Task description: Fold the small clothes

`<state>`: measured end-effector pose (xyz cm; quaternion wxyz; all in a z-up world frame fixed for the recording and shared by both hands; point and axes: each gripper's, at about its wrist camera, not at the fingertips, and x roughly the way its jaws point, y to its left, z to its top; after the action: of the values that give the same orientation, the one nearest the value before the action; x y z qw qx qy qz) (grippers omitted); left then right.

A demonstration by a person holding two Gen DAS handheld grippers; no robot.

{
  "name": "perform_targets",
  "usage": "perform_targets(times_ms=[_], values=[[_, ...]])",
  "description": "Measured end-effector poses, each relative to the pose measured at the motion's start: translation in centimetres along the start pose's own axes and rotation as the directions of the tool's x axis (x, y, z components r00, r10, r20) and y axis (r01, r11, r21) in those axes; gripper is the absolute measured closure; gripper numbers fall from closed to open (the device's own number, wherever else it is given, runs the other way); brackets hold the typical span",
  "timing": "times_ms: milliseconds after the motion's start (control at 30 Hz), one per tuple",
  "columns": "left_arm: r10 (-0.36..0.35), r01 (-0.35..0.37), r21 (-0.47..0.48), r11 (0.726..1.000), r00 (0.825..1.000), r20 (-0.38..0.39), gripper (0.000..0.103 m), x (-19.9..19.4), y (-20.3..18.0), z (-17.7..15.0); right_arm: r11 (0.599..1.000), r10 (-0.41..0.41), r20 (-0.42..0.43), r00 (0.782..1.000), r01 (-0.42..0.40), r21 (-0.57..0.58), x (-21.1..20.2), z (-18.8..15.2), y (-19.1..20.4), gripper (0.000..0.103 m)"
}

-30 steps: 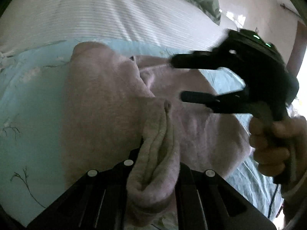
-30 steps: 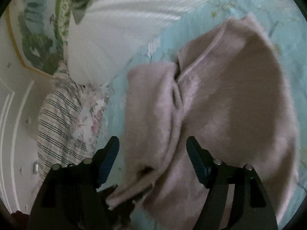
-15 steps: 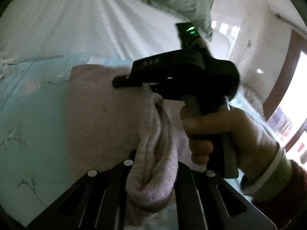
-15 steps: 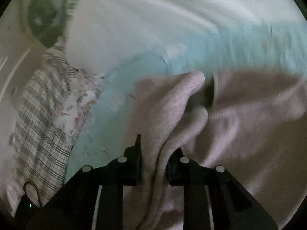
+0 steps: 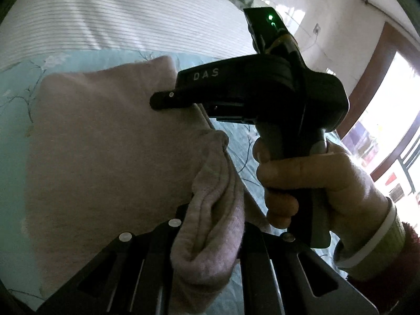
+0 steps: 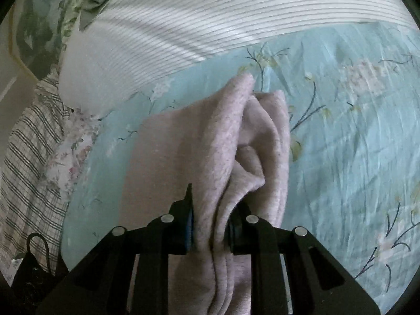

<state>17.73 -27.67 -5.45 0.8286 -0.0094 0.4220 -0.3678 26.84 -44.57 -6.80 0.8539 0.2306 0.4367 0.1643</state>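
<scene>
A small pale pink fleece garment (image 5: 105, 144) hangs over a light blue floral bedsheet (image 5: 15, 110). My left gripper (image 5: 210, 225) is shut on a bunched edge of it near the bottom of the left wrist view. My right gripper (image 6: 211, 210) is shut on another bunched edge of the same garment (image 6: 236, 136). In the left wrist view the right gripper (image 5: 162, 101) shows side on, held by a hand, its fingers at the garment's upper right edge. The garment is lifted and doubled over between the two grippers.
A white striped pillow (image 6: 210, 21) lies beyond the sheet. A plaid and floral cloth (image 6: 31, 157) lies at the left of the right wrist view. A green patterned pillow (image 6: 52, 5) is at top left. A doorway and bright window (image 5: 380, 131) are at right.
My right gripper has closed on the garment's edge and lifted it. Both grippers have drawn the garment up and over, so blue sheet now shows where pink cloth lay on the right.
</scene>
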Motion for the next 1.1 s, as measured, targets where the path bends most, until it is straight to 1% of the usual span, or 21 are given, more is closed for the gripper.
perform_targets(times_ms=[33,100,133,167,200,233,267,300,333,367,400,433,567,667,733,833,933,967,1000,1033,1100], values=[[-0.002,0.002,0.005,1.000,1.000,-0.006,0.094,0.2,0.1,0.2,1.000,0.000,0.005,1.000,0.000,0.001,0.0,0.0,0.0,0.077],[-0.010,0.011,0.002,1.000,1.000,-0.024,0.088,0.7,0.4,0.3,1.000,-0.017,0.018,1.000,0.016,0.009,-0.2,-0.3,-0.1,0.074],[-0.020,0.019,-0.007,1.000,0.999,-0.032,0.079,0.9,0.6,0.5,1.000,-0.027,0.022,0.999,0.027,0.017,-0.4,-0.4,-0.2,0.069],[-0.035,0.034,-0.018,0.999,0.999,-0.039,0.071,0.7,0.9,0.5,0.999,-0.034,0.028,0.999,0.034,0.028,-0.8,-0.6,-0.5,0.067],[-0.041,0.040,-0.024,0.999,0.998,-0.043,0.068,0.4,1.0,0.4,0.998,-0.037,0.037,0.999,0.035,0.049,-1.5,-0.8,-0.5,0.060],[-0.046,0.045,-0.029,0.999,0.998,-0.043,0.061,-0.1,1.2,0.3,0.998,-0.039,0.047,0.998,0.036,0.060,-2.1,-1.0,-0.5,0.048],[-0.051,0.049,-0.034,0.998,0.998,-0.039,0.049,-0.8,1.3,0.2,0.997,-0.041,0.061,0.997,0.037,0.065,-2.7,-1.1,-0.4,0.041],[-0.052,0.050,-0.041,0.998,0.998,-0.031,0.042,-1.7,1.5,-0.1,0.997,-0.046,0.083,0.995,0.040,0.066,-3.6,-1.4,-0.2,0.026],[-0.051,0.050,-0.048,0.998,0.999,-0.015,0.033,-2.7,1.9,-0.5,0.997,-0.050,0.107,0.993,0.044,0.060,-4.4,-1.8,0.0,0.014],[-0.046,0.046,-0.055,0.997,0.999,0.002,0.027,-3.9,2.5,-0.6,0.998,-0.051,0.120,0.991,0.045,0.052,-5.0,-2.0,0.3,0.010],[-0.034,0.035,-0.061,0.998,0.999,0.018,0.024,-5.3,3.3,-0.9,0.998,-0.049,0.124,0.991,0.044,0.042,-5.6,-2.5,0.6,0.007],[-0.025,0.027,-0.067,0.997,0.999,0.026,0.022,-6.1,3.7,-1.2,0.998,-0.044,0.118,0.992,0.039,0.039,-5.9,-2.9,0.7,0.006],[0.025,-0.019,-0.140,0.990,0.999,0.035,0.020,-8.6,8.0,-2.0,0.999,-0.017,0.050,0.999,0.015,0.039,-5.4,-4.1,1.0,0.006],[0.062,-0.056,-0.226,0.973,0.998,0.021,0.020,-8.7,12.0,-2.2,0.999,-0.029,0.013,0.999,0.028,0.023,-4.2,-4.5,1.0,0.006],[0.065,-0.058,-0.281,0.958,0.998,0.017,0.020,-8.8,13.8,-2.9,0.999,-0.023,-0.003,1.000,0.023,0.035,-3.3,-4.3,0.6,0.006],[0.072,-0.064,-0.316,0.947,0.997,0.014,0.020,-7.3,15.5,-2.3,0.999,0.000,-0.033,0.999,0.002,0.054,-1.9,-4.1,-0.1,0.006],[0.044,-0.056,-0.342,0.938,0.998,-0.043,0.020,-3.7,16.8,-0.8,0.998,-0.013,-0.078,0.997,0.018,0.066,-0.4,-4.0,-0.8,0.006],[0.026,-0.045,-0.358,0.933,0.998,-0.057,0.020,-2.8,17.5,-0.6,0.998,-0.003,-0.079,0.997,0.008,0.065,-0.1,-4.0,-0.9,0.006],[-0.006,-0.016,-0.377,0.926,0.998,-0.059,0.020,-1.9,18.1,-0.3,0.998,0.018,-0.072,0.997,-0.013,0.059,0.1,-3.8,-1.0,0.009],[-0.031,0.008,-0.383,0.924,0.998,-0.053,0.020,-1.3,18.3,0.0,0.998,0.033,-0.077,0.996,-0.028,0.063,0.3,-3.8,-1.1,0.025],[-0.075,0.049,-0.377,0.925,0.996,-0.055,0.028,0.2,18.7,1.0,0.995,0.031,-0.100,0.995,-0.021,0.098,1.0,-3.7,-1.4,0.045]])
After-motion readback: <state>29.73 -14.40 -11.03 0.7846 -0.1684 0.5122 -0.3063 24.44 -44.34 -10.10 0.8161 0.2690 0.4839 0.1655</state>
